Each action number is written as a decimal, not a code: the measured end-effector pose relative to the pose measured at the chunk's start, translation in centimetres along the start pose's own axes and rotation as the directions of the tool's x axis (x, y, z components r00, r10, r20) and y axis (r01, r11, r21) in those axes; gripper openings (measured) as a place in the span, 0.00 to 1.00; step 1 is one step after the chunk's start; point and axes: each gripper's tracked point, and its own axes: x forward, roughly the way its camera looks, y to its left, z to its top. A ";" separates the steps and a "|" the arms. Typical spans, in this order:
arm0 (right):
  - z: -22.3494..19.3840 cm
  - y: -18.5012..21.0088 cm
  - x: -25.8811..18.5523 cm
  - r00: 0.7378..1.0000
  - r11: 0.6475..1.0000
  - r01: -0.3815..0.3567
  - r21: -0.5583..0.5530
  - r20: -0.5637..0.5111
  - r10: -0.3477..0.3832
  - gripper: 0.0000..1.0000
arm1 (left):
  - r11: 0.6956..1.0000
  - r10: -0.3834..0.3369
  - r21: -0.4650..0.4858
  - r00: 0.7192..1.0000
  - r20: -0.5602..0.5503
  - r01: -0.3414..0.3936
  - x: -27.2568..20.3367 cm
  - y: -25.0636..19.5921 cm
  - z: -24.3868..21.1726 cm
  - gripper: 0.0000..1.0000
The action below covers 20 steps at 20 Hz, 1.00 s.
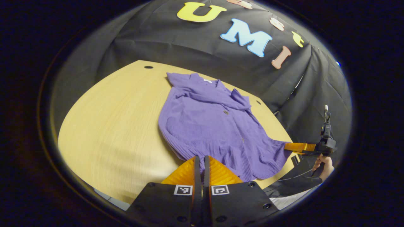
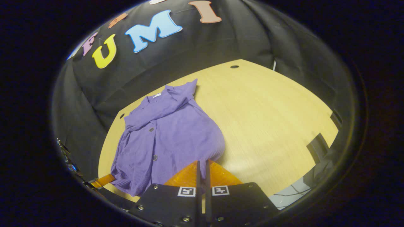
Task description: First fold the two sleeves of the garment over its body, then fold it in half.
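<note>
Two handheld grippers pinch the near hem of a purple cardigan [image 1: 208,126] on a wooden table [image 1: 110,126].

I have the left gripper [image 1: 202,164] closed on one hem corner and the right gripper [image 2: 202,167] closed on the other, jaws pressed flat with fabric between them. Both sleeves lie folded across the body, so I judge this grip prepares the half fold. The cardigan stretches away from the jaws, collar nearest the booth wall.
</note>
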 end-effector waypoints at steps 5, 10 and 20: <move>3.5 2.5 -0.4 0.998 0.999 -0.032 -0.036 0.053 0.034 0.05 | 0.999 -0.048 0.026 0.997 0.064 0.047 0.3 -1.8 4.8 0.07; 8.5 4.0 -0.8 0.992 0.997 -0.076 -0.009 0.105 0.076 0.05 | 0.998 -0.058 0.009 0.987 0.149 0.057 1.0 -2.6 10.3 0.07; 14.4 7.0 2.9 0.979 0.984 -0.168 -0.050 0.111 0.173 0.05 | 1.000 0.020 -0.027 0.977 0.210 -0.015 4.2 -0.7 16.2 0.08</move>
